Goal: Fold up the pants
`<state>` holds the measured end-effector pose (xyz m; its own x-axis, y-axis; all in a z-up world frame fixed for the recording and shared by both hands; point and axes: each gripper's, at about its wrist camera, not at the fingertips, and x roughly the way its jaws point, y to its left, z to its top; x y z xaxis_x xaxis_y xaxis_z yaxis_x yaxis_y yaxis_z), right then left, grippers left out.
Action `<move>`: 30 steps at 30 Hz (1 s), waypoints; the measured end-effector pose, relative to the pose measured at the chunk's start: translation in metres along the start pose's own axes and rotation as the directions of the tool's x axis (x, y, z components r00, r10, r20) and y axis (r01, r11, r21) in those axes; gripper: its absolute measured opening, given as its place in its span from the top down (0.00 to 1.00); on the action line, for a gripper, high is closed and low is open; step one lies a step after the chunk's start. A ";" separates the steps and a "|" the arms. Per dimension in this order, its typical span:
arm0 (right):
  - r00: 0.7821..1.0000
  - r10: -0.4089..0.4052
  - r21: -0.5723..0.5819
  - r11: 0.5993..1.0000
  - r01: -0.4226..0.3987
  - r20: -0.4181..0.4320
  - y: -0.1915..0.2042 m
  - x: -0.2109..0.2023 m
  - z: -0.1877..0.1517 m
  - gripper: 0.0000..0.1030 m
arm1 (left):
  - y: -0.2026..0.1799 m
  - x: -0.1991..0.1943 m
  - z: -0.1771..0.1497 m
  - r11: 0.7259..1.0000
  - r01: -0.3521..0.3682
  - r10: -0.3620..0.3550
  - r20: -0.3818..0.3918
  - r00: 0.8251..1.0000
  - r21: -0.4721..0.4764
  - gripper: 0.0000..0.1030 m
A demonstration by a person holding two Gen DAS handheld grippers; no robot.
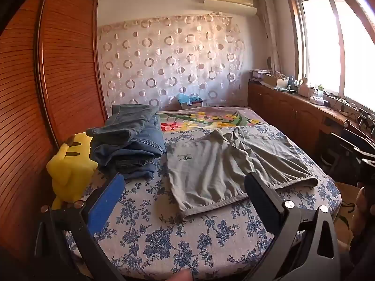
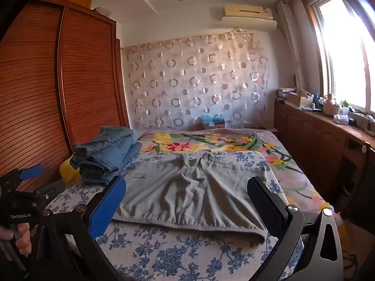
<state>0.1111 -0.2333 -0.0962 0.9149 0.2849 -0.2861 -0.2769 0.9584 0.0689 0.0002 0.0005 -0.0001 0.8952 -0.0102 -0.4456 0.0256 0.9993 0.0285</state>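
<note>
Your left tongs and right tongs gape wide, empty. The grey pants lie flat beside the jeans stack; your right finger hides one corner.

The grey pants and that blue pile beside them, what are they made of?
The grey pants look like thin matte woven cloth, maybe cotton: soft wrinkles and a gathered hem. The blue pile looks like denim: thick folds, pale stitched seams, faded blue.

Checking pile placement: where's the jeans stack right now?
In both views the folded jeans stack sits on the bed's left side, between the yellow plush and the flat grey pants.
</note>
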 end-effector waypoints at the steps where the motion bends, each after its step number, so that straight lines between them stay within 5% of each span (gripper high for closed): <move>1: 1.000 0.000 0.002 1.000 0.000 0.001 0.000 0.000 0.000 0.00 | 0.000 0.000 0.000 1.000 -0.001 0.001 0.001 1.000 0.003 0.01; 30: 1.000 -0.007 -0.025 1.000 0.006 -0.004 0.003 0.002 -0.003 0.00 | 0.002 -0.010 0.005 1.000 -0.004 0.004 0.016 1.000 0.011 0.01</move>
<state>0.1115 -0.2296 -0.0994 0.9153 0.2785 -0.2908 -0.2783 0.9595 0.0429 -0.0068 0.0020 0.0086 0.9025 -0.0073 -0.4307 0.0273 0.9988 0.0403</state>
